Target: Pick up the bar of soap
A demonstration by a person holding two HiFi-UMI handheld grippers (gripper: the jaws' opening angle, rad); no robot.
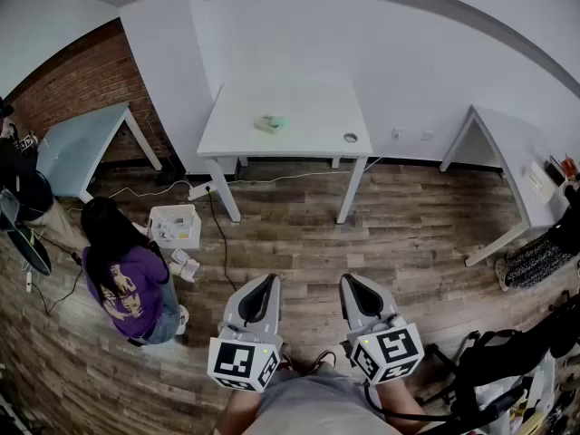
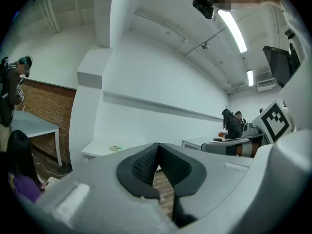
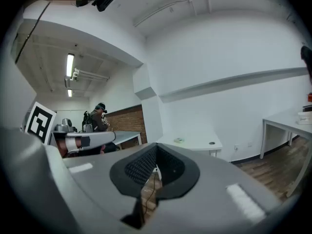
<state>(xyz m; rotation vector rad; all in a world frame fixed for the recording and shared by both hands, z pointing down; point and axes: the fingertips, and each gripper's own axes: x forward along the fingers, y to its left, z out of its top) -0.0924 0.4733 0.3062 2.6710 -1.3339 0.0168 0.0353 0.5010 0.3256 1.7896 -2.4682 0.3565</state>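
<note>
Closest to us are our own tools, the left gripper (image 1: 268, 280) and the right gripper (image 1: 348, 280), held side by side above the wooden floor (image 1: 299, 229). Each gripper view shows its ribbed pads pressed together at the tips with nothing caught between them, so both claws are closed and empty.

Farther out on the left, a person in a purple top (image 1: 127, 284) crouches beside a white crate (image 1: 175, 226). Both are off the straight line ahead of us.

Beyond a bare stretch of floor stands the white table (image 1: 290, 149) against the wall. The bar of soap (image 1: 270, 123) lies on its top, left of the middle, and a small round thing (image 1: 351, 138) that we cannot identify sits near the right front corner. The soap is well apart from both claws and roughly straight ahead of the left one. It shows as a small pale block in the left gripper view (image 2: 115, 148) and in the right gripper view (image 3: 180, 140).

We judge the task has barely begun and is at the approach stage. Next we must walk up to the table, spread the jaws of one gripper, probably the left, and bring it down so the pads sit either side of the soap before closing.
</note>
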